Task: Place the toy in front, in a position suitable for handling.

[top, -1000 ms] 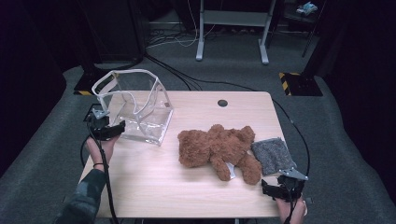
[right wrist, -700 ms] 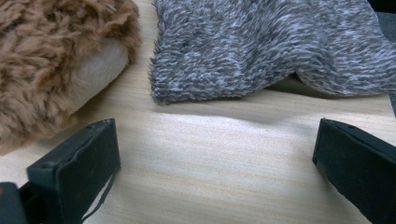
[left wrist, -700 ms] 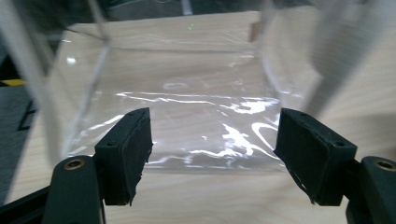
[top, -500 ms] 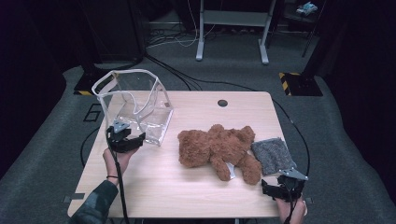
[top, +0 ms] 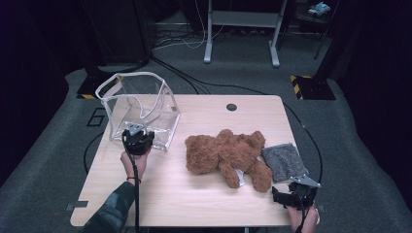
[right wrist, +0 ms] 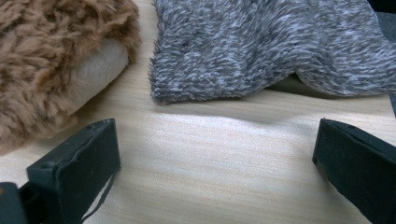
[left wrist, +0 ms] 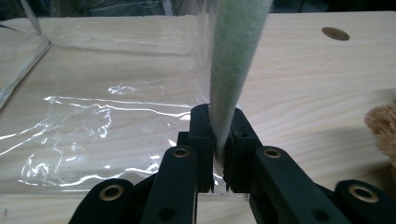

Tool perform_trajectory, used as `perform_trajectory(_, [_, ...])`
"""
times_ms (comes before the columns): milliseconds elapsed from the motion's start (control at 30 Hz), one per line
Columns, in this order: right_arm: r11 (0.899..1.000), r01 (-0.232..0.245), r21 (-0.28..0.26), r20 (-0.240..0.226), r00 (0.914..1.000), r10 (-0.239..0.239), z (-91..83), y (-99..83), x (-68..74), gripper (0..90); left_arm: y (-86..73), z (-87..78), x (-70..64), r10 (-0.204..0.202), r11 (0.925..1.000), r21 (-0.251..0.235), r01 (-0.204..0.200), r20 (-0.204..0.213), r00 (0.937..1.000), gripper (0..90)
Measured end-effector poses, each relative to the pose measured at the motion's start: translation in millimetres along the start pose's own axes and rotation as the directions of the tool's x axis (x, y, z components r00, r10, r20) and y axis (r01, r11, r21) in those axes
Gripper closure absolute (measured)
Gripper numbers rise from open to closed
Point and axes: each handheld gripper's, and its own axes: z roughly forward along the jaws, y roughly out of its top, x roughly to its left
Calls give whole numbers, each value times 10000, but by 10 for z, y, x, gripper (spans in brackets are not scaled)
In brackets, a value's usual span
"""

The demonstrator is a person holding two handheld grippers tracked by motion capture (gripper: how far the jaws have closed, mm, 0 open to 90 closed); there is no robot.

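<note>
Step in hand, as judged: holding clear bag (top: 141, 109) open for loading.
- Left tool (left wrist: 217, 140) clenched on pale green edge band (left wrist: 233, 56) of bag at near corner; keep pinch firm, lift gently, avoid creasing film.
- Right tool (right wrist: 210, 154) released, jaws wide apart over bare bench (top: 194, 199), grey cloth (right wrist: 271, 46) just beyond.
- Bag: transparent, glossy, standing open at bench 10 o'clock.
- Brown teddy bear (top: 226, 155) lying centre, toward 3 o'clock of bag.

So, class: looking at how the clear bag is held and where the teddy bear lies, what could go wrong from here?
1. The left tongs pinch only the thin edge of the clear bag; it may slip out.
2. The bag's soft walls could sag shut.
3. The open right tongs are close to the grey cloth, so they might catch it instead of the teddy bear.
</note>
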Motion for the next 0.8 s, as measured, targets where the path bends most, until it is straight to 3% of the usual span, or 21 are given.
perform_trajectory(167, [10000,-5,-2,5,10000,5,0,0,0,0,1,51,-31,-59,9997,-248,51,-319,9995,837])
perform_trajectory(400, [10000,45,-20,6,10000,-45,2,0,-5,0,85,138,-17,-495,9978,-464,467,-598,9970,829])
perform_trajectory(800, [10000,12,-21,19,10000,-12,0,-1,-4,0,145,294,17,-550,9980,-365,510,-1193,9913,813])
